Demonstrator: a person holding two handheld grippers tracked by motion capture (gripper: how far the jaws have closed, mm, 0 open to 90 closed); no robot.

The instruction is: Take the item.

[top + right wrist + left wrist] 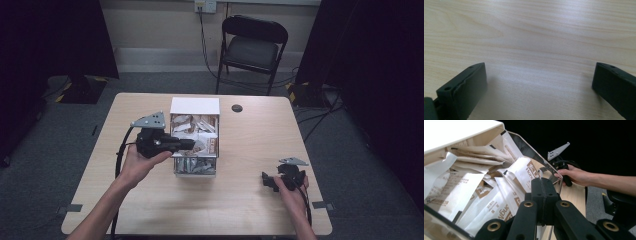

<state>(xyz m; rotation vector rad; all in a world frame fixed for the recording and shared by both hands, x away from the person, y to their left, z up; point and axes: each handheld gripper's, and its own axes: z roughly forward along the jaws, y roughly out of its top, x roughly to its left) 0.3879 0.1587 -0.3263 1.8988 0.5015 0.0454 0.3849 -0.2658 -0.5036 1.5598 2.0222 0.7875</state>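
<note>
Lower right in the high view, the right gripper lies low on the table, well apart from the box; in its own view the jaws stand spread wide with bare wood between them. Left of centre, the person's left hand holds the left gripper level, its tip reaching in over the clear drawer of paper packets. In the left gripper view its jaws are pressed together, and a thin white packet edge rises right at their tip (whether it is pinched I cannot tell). Behind the drawer sits the box's white top. Farther back, upper centre, stands a black folding chair.
</note>
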